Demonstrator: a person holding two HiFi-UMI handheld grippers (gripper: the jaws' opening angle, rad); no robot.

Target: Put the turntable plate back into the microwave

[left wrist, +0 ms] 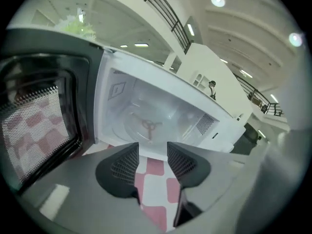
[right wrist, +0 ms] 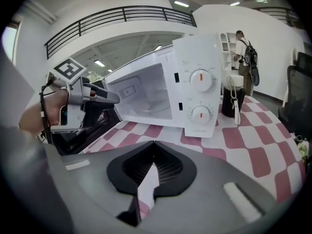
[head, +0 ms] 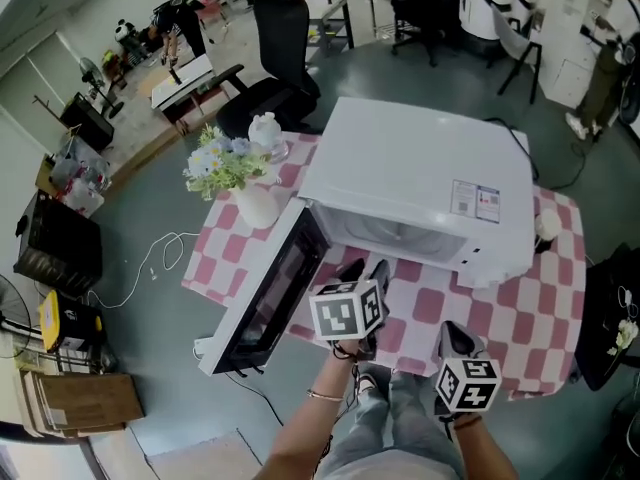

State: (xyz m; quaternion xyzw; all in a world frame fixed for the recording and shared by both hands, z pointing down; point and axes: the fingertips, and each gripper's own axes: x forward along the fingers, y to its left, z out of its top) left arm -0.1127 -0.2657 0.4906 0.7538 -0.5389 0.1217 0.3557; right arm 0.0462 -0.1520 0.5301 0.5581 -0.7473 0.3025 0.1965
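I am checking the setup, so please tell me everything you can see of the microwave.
The microwave is a white box, metal by its look, standing upright on the pink-and-white checked cloth. Its dark-windowed door stands wide open. Two round knobs sit on the front panel. Inside, a three-armed hub shows, apparently under a clear round plate.

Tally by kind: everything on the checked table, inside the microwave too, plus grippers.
Microwave: 1
Glass plate inside it: 1
Vase of flowers: 1
White pot: 1
Dark jug: 1
Grippers: 2 (left gripper, right gripper)
Total: 7
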